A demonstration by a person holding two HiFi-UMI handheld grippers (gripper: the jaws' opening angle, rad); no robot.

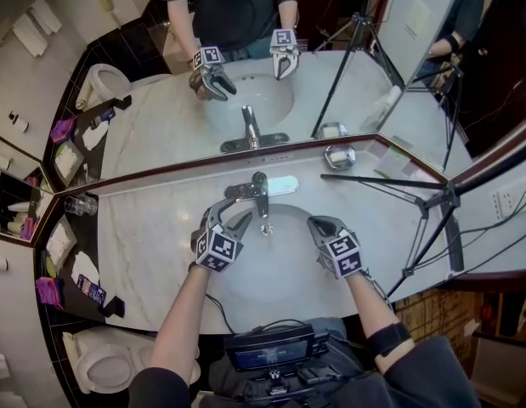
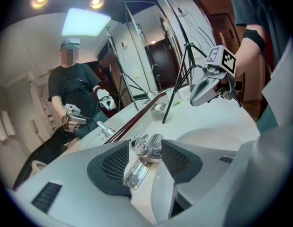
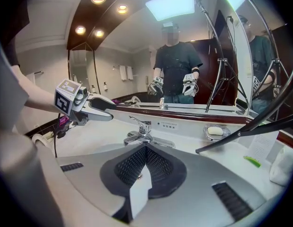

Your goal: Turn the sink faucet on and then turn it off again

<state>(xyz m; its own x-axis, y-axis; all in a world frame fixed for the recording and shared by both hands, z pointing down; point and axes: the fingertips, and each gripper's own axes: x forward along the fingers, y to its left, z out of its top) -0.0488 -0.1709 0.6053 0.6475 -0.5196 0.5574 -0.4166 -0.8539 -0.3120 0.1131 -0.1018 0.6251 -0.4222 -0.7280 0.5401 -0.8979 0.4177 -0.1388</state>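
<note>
1. Your head view looks steeply down on the white marble counter (image 1: pixel 152 228) and chrome lever faucet (image 1: pixel 258 192).
2. Both gripper views face that faucet, the left closest; all three share it.

A soap dish (image 1: pixel 340 155) sits right of center on the marble bench (image 1: pixel 144 245), below a wide mirror (image 1: pixel 144 126). A black tripod (image 1: pixel 441 201) stands at right; a toilet (image 1: pixel 101 365) shows lower left.

shiny chrome metal faucet (image 1: pixel 259 192) at frame centre, mirror-bright. pale veined marble countertop (image 1: pixel 152 236), polished smooth. glossy white sink basin (image 1: pixel 275 270). smooth matt grey plastic left gripper (image 2: pixel 145 152), its dark pads (image 2: pixel 110 167) ribbed, rubbery. dark glossy wooden mirror frame (image 1: pixel 178 173).
</note>
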